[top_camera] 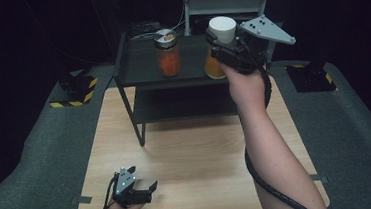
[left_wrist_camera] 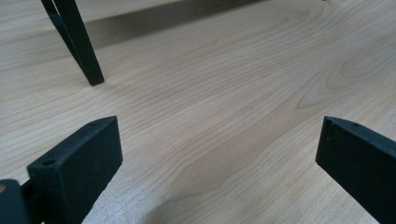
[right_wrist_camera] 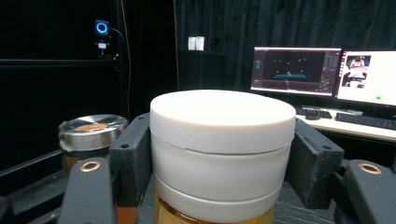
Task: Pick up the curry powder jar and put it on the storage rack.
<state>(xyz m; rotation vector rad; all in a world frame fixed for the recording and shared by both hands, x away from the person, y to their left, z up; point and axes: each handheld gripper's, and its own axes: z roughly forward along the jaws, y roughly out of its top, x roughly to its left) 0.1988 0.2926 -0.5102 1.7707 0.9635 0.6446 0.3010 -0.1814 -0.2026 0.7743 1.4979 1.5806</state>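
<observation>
White-lidded jar (right_wrist_camera: 222, 154) of amber contents, perhaps honey, clamped by right tongs (right_wrist_camera: 223, 161), left tongs (left_wrist_camera: 219, 154) wide open, empty.

Two jars (top_camera: 168, 53) (top_camera: 218, 52) stand side by side on the shelf (top_camera: 141, 73) behind the table (top_camera: 188, 159).

Two jars on the top of a black shelf unit (top_camera: 136, 73).
The white-lidded jar (top_camera: 217, 47) stands upright at the right of the shelf top, its amber-orange contents visible below a thick, round, white cap; the right gripper (top_camera: 229, 48) clasps that cap with one jaw on either side. The metal-lidded jar (top_camera: 168, 53), of clear glass with orange contents and a shiny silver lid bearing an orange mark, stands upright to its left, near but apart, untouched.
</observation>
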